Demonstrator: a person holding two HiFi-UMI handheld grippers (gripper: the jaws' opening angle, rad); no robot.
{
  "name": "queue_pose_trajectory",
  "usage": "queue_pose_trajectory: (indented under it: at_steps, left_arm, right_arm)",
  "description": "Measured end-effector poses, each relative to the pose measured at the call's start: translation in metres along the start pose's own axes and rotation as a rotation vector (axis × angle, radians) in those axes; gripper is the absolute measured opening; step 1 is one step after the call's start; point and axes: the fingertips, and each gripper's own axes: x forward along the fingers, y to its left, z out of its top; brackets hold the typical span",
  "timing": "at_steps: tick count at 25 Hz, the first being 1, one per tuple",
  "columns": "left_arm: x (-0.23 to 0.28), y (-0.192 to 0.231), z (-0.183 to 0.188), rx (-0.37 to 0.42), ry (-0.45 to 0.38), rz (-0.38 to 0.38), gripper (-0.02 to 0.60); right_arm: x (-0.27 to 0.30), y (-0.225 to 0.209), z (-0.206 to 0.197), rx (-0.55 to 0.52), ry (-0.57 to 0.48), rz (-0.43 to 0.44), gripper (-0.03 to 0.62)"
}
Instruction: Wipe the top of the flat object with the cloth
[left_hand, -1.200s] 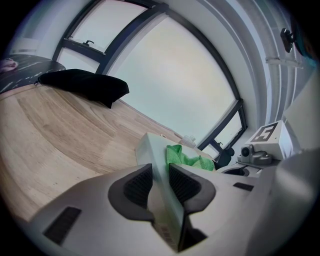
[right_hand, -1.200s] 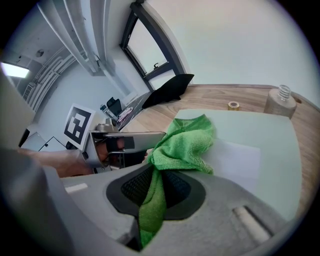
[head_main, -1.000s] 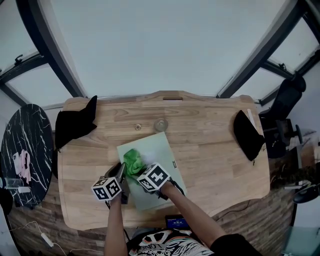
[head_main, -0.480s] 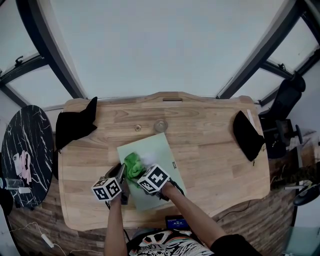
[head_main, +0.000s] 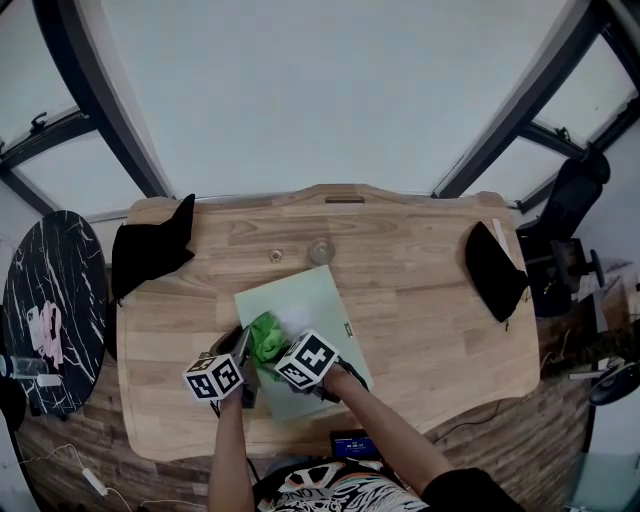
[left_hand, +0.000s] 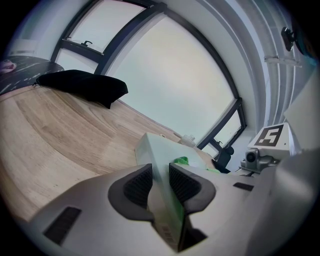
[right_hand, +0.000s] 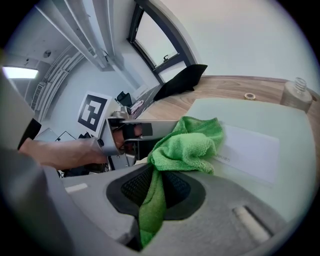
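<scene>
Right gripper view: right tongs (right_hand: 155, 187) clenched on a tail of the soft, light-looking cloth (right_hand: 192, 142) bunched atop the board (right_hand: 280, 120), whose left edge the left tongs (left_hand: 160, 182) clamp, likely stiff but slippery.

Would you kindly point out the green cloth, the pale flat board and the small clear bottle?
green cloth (right_hand: 192, 142), right gripper view, on its bunched middle.
pale flat board (head_main: 310, 288), head view, on its bare far part.
clear bottle (right_hand: 295, 96), right gripper view, on its body.
</scene>
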Motion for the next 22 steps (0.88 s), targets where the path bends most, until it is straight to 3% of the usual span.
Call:
queue_pose_trajectory:
  at_steps: [22]
  left_arm:
    - [0.0, -0.001, 0.0, 0.02, -0.001, 0.003, 0.104]
  right_arm:
    - [0.002, 0.013, -0.015, -0.011, 0.041, 0.047, 0.055]
